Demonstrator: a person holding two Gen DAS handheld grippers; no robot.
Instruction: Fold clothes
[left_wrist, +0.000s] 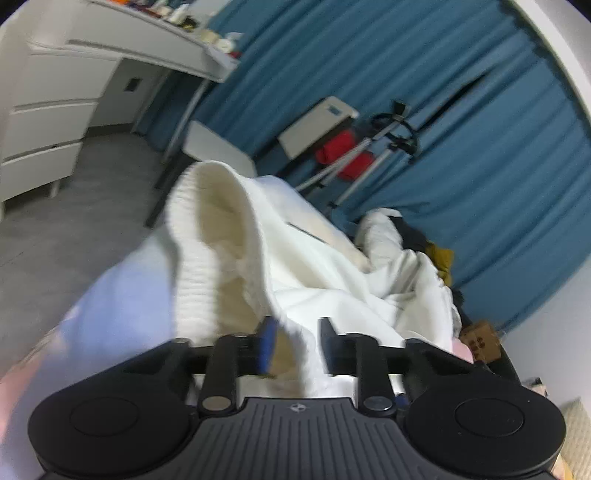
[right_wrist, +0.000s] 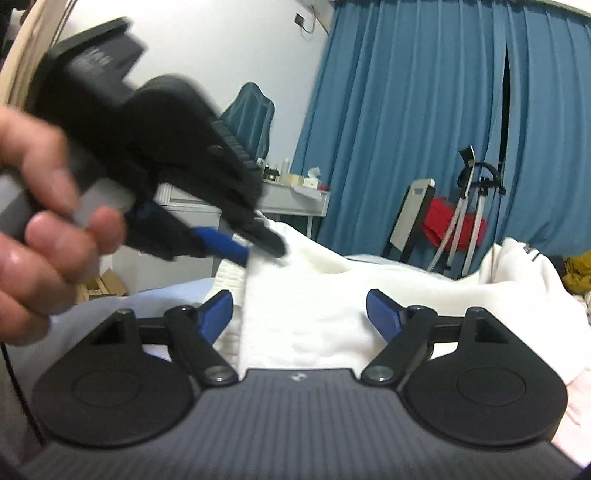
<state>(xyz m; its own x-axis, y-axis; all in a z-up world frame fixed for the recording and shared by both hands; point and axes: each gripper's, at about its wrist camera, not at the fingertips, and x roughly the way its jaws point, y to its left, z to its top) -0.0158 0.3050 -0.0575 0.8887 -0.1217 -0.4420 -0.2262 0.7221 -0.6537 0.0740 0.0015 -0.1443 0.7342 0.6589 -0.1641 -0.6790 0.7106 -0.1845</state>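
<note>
A white knitted garment (left_wrist: 295, 258) lies bunched on the bed, its ribbed hem raised toward me. My left gripper (left_wrist: 295, 332) is shut on a fold of this garment and lifts it. The same gripper shows in the right wrist view (right_wrist: 264, 247), held in a hand, with its tips pinching the garment (right_wrist: 306, 314). My right gripper (right_wrist: 299, 314) is open, with its blue pads on either side of a flat stretch of the white cloth, which it does not grip.
A pale blue sheet (left_wrist: 110, 317) covers the bed. More clothes (left_wrist: 439, 258) are piled at the far end. A folded chair with red cloth (right_wrist: 443, 218) and a tripod (right_wrist: 476, 206) stand by the blue curtain (right_wrist: 406, 110). A white desk (left_wrist: 74, 92) stands at the left.
</note>
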